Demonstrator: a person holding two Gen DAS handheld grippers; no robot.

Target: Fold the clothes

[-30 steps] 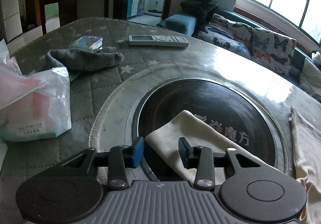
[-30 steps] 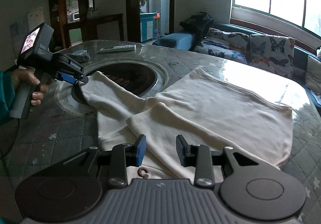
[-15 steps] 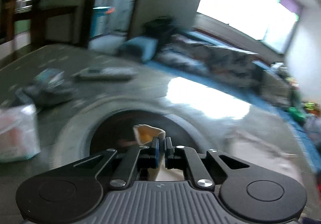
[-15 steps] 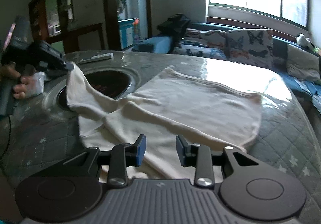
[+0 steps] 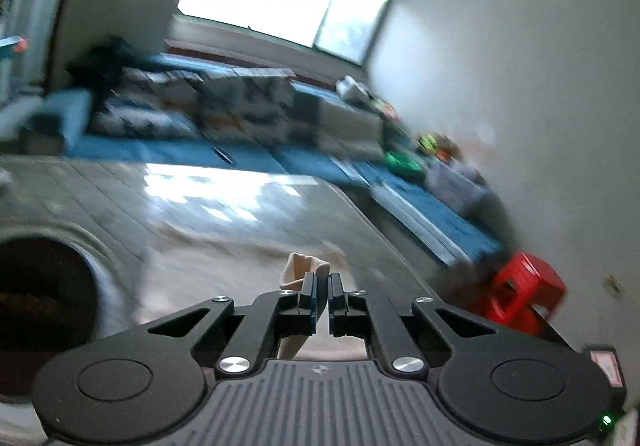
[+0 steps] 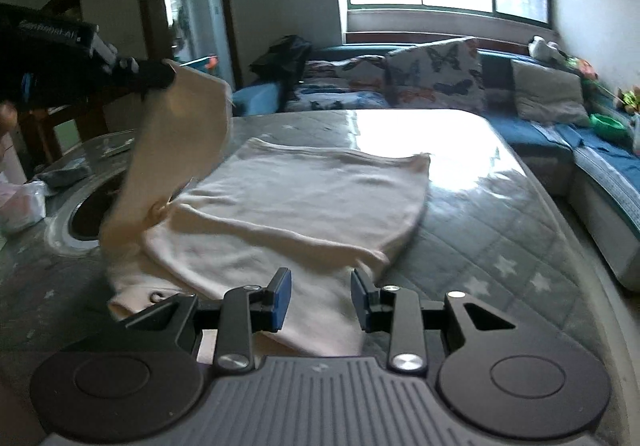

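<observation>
Left wrist view shows the left gripper (image 5: 322,280) pinched tight on a sleeve (image 6: 180,138) of the cream garment (image 6: 296,198) lifted above the quilted table (image 6: 500,246), while the right gripper (image 6: 320,286) hovers part-open, empty, over its near hem.

Left gripper (image 5: 322,288): raised, jaws clamped on a cloth corner; right gripper (image 6: 320,296): low, jaws parted, holding nothing.
</observation>
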